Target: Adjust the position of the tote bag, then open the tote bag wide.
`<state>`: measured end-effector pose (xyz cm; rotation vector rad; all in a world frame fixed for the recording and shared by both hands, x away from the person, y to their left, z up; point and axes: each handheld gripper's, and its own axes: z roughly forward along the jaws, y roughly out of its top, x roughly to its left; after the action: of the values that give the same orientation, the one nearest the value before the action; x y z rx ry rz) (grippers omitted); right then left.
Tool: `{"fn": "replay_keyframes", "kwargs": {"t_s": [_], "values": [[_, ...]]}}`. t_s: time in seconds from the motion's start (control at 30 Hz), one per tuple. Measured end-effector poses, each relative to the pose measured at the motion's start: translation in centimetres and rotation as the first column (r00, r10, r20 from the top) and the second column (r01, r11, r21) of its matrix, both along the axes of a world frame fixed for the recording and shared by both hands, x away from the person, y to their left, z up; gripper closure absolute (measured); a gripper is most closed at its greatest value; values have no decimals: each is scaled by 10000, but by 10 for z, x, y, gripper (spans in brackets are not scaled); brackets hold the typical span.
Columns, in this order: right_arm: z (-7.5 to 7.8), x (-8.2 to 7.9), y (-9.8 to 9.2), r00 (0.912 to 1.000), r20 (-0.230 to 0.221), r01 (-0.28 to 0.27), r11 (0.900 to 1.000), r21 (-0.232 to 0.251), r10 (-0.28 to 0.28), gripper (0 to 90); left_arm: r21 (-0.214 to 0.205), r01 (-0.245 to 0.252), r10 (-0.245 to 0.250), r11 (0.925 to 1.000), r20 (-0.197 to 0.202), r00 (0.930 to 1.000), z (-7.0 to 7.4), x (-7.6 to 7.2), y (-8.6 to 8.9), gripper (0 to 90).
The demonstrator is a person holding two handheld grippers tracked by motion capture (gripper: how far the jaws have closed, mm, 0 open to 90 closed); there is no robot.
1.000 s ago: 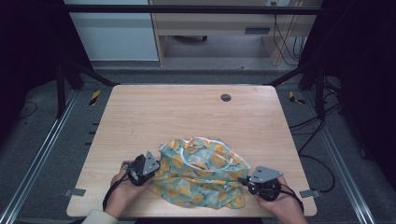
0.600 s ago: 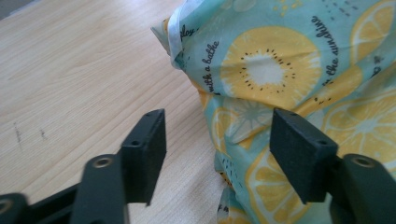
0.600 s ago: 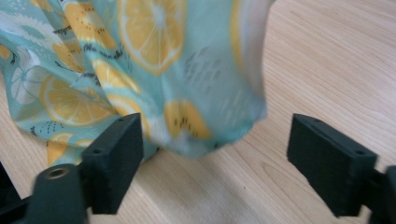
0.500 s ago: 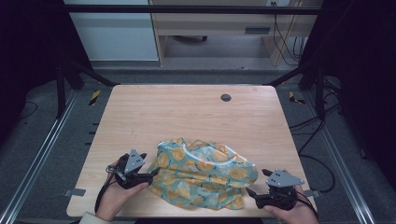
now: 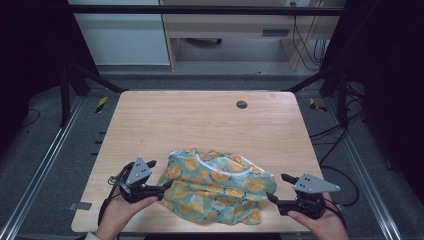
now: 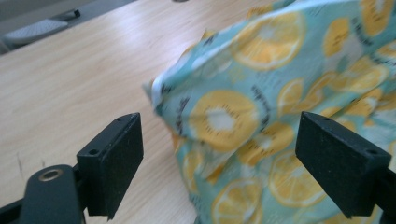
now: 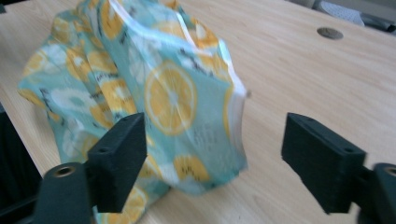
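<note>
High view shows a crumpled teal cloth printed with orange and yellow citrus slices (image 5: 216,186) lying on the pale wooden surface (image 5: 200,120), close to the person's edge of it. Everything else is placed from this cloth. To its left, the left tool (image 5: 159,176), black with a grey three-cornered plate on top, rests in the person's left hand (image 5: 119,212); its jaws are spread, and the nearer jaw tip lies just beside the cloth's left edge. To the cloth's right, the right tool (image 5: 278,187) sits in the right hand (image 5: 320,224), jaws likewise spread and pointing toward the cloth's right edge, with nothing between them. Well beyond the cloth, toward the far edge of the surface, lies a small dark round disc (image 5: 242,104).

Left gripper view looks between two wide-apart black jaws at the cloth (image 6: 261,107), whose folded white-trimmed edge stands slightly off the wood. Right gripper view has its own jaws wide apart too, the cloth (image 7: 154,93) bunched up ahead of the left jaw and the disc (image 7: 329,33) far behind it
</note>
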<state>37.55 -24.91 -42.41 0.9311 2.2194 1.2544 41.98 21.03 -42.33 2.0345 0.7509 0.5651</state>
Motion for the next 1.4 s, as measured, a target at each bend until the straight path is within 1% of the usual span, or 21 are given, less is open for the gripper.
{"fn": "replay_keyframes", "kwargs": {"t_s": [0.07,0.17,0.2,0.3,0.43,0.47,0.5,0.53,0.57,0.6,0.63,0.67,0.7,0.8,0.83,1.0,1.2,1.27,1.3,1.33,1.4], "values": [[8,3,4,9998,40,-171,9998,-52,171,289,-3,94,-94,10000,37,9999,3,0,-3,154],[19,10,14,9994,90,-324,9993,-165,326,357,172,614,-615,9980,51,9981,14,5,-23,155],[19,10,14,9994,90,-324,9993,-165,326,357,172,614,-615,9980,51,9981,14,5,-23,156],[28,18,24,9991,74,-425,9988,-247,427,417,355,1023,-1027,9941,104,9947,20,9,-45,155],[39,37,37,9988,-23,-488,9976,-489,487,504,582,1534,-1548,9864,203,9877,25,13,-73,161],[39,37,37,9988,-23,-488,9976,-489,487,504,582,1534,-1548,9864,203,9877,25,13,-73,167],[42,48,43,9982,-138,-597,9966,-572,591,538,620,1725,-1738,9831,157,9847,24,14,-83,171],[42,48,43,9982,-138,-597,9966,-572,591,538,620,1725,-1738,9831,157,9847,24,14,-83,172],[44,61,49,9973,-361,-666,9959,-613,645,552,744,1792,-1803,9810,75,9836,22,16,-90,172],[44,61,49,9973,-361,-666,9959,-613,645,552,744,1792,-1803,9810,75,9836,22,16,-90,173],[43,73,58,9960,-556,-730,9951,-670,693,558,786,1826,-1829,9800,-30,9831,18,17,-94,176],[43,73,58,9960,-556,-730,9951,-670,693,558,786,1826,-1829,9800,-30,9831,18,17,-94,176],[41,85,67,9941,-737,-857,9930,-807,798,556,773,1871,-1865,9793,-150,9823,15,18,-97,176],[38,95,76,9928,-890,-887,9916,-940,803,555,835,1881,-1865,9786,-274,9821,12,19,-98,194],[35,102,84,9902,-1104,-974,9898,-1036,859,549,787,1875,-1853,9791,-348,9821,10,19,-99,200],[26,117,100,9840,-1514,-1159,9830,-1423,941,548,845,1905,-1875,9780,-431,9813,6,19,-98,254],[15,127,106,9783,-1911,-1158,9765,-1820,804,581,854,1882,-1843,9784,-515,9815,2,17,-96,298],[13,129,108,9763,-2003,-1214,9729,-1966,813,619,822,1898,-1858,9784,-540,9811,1,16,-96,303],[10,129,109,9758,-2055,-1180,9704,-2106,740,677,811,1914,-1870,9782,-581,9806,0,16,-95,307],[10,129,109,9758,-2055,-1180,9704,-2106,740,677,811,1914,-1870,9782,-581,9806,0,16,-95,315],[7,131,109,9730,-2213,-1163,9675,-2243,657,779,912,1986,-1937,9758,-602,9792,0,15,-94,337]]}}
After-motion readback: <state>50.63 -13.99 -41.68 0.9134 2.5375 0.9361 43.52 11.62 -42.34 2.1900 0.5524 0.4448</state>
